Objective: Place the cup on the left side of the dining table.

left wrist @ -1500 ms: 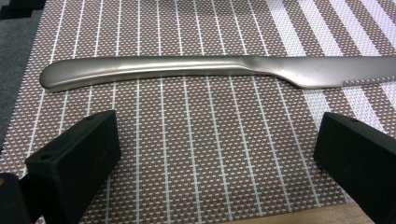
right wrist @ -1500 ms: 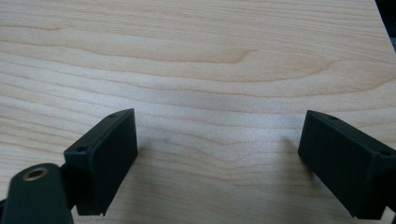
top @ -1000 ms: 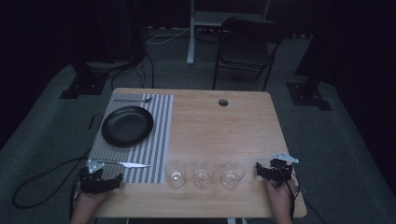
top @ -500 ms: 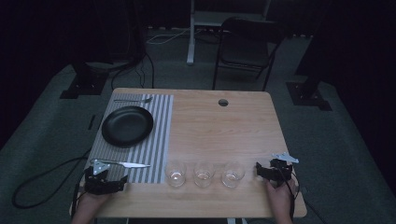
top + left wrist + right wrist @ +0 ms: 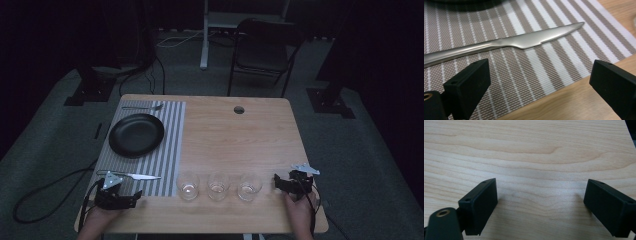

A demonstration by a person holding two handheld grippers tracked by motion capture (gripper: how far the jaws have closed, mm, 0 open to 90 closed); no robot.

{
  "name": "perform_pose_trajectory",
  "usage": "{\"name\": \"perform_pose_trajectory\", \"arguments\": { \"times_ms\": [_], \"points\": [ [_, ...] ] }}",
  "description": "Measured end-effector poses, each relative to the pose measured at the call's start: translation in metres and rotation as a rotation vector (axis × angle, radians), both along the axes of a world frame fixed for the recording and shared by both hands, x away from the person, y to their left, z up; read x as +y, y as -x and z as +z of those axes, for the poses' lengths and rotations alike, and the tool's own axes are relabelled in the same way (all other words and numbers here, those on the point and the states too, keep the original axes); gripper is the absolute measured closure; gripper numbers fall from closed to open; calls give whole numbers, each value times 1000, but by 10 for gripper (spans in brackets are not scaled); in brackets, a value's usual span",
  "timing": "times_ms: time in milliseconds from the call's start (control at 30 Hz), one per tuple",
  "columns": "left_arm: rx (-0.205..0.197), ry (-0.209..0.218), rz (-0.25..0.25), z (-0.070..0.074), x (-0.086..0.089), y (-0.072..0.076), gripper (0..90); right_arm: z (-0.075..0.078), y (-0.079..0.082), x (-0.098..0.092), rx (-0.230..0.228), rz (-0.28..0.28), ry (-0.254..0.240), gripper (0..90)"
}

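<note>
Black plate (image 5: 136,134) on striped placemat (image 5: 170,145); three glasses (image 5: 218,186) in row; fork (image 5: 142,107) beyond plate.

The knife (image 5: 524,41) is smooth brushed metal with a dull sheen. The placemat (image 5: 544,65) under it is coarse woven cloth, striped. The bench (image 5: 529,152) is matt, pale grained wood. Three glasses (image 5: 218,186) look clear and glossy; the plate (image 5: 136,135) is black.

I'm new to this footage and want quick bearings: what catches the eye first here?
A black plate sits on a striped placemat at the table's left, with a knife lying on the mat just ahead of the open left gripper. Three empty glasses stand in a row along the near edge, and the open right gripper rests beside them.
</note>
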State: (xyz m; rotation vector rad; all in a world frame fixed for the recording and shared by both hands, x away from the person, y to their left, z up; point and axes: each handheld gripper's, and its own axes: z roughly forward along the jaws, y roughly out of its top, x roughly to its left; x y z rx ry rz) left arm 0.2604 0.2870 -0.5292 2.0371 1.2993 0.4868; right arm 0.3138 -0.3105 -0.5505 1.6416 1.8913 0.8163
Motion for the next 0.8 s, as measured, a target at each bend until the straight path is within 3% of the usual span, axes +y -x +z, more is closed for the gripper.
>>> {"name": "perform_pose_trajectory", "arguments": {
  "times_ms": [800],
  "points": [
    [-39, 39, -171, 21, -27, 0, 40, 0, 0, 0, 0, 0, 0, 113]
  ]
}}
